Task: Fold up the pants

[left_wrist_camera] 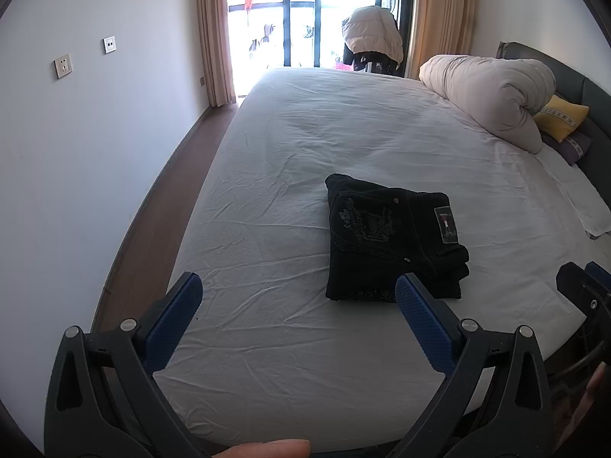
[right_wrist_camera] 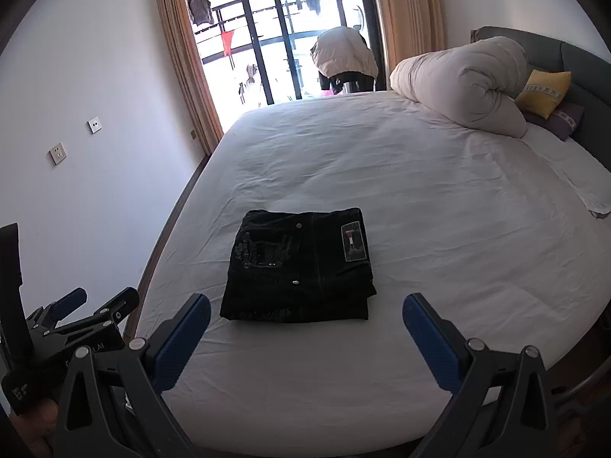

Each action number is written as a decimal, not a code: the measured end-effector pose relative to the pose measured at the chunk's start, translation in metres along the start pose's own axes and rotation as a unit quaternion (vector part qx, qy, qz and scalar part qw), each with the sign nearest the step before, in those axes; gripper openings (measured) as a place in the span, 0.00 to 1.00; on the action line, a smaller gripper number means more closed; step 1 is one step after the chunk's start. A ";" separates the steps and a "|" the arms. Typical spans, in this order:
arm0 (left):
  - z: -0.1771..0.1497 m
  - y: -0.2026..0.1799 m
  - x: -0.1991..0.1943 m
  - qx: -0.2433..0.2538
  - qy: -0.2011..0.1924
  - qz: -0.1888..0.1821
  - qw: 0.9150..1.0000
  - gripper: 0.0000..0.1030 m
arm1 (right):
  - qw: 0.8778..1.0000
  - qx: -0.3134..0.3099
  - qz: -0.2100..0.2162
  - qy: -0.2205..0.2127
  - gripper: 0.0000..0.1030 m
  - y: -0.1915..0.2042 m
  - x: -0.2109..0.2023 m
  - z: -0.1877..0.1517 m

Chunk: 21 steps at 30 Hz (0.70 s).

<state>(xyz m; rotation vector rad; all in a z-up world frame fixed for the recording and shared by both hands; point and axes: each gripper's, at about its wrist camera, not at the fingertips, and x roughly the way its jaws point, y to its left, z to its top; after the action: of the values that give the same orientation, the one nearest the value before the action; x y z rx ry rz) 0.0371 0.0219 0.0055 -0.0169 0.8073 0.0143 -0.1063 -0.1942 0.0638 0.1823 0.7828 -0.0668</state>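
Black pants (left_wrist_camera: 389,236) lie folded in a compact stack on the white bed sheet (left_wrist_camera: 290,160), with an embroidered back pocket and a waistband patch on top. They also show in the right wrist view (right_wrist_camera: 301,265). My left gripper (left_wrist_camera: 298,292) is open and empty, held above the near part of the bed, left of the pants. My right gripper (right_wrist_camera: 307,311) is open and empty, just in front of the pants' near edge. The right gripper shows at the right edge of the left view (left_wrist_camera: 584,286); the left gripper shows at the left of the right view (right_wrist_camera: 80,313).
A rolled beige duvet (left_wrist_camera: 492,95) and a yellow pillow (left_wrist_camera: 561,116) lie by the dark headboard (left_wrist_camera: 595,91) at the right. A wall with sockets (left_wrist_camera: 63,65) and a strip of wooden floor (left_wrist_camera: 160,210) run along the left. A glass balcony door (left_wrist_camera: 305,11) stands beyond the bed.
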 end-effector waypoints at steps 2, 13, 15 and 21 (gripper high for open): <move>-0.001 -0.001 0.000 0.000 0.000 0.001 1.000 1.00 | 1.000 0.000 0.000 0.001 1.00 0.000 0.001 -0.001; -0.003 -0.002 0.001 0.001 0.001 0.000 1.000 1.00 | 1.000 0.001 0.000 0.002 1.00 0.000 0.000 -0.002; -0.003 -0.002 0.001 0.001 0.001 0.000 1.000 1.00 | 1.000 0.001 0.000 0.002 1.00 0.000 -0.001 -0.003; -0.003 -0.002 0.000 0.002 0.000 0.001 1.000 1.00 | 1.000 0.001 0.001 0.003 1.00 0.000 -0.001 -0.006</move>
<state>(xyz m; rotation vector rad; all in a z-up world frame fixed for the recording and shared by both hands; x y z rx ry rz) 0.0351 0.0196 0.0028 -0.0122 0.8080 0.0144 -0.1113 -0.1932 0.0600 0.1853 0.7891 -0.0654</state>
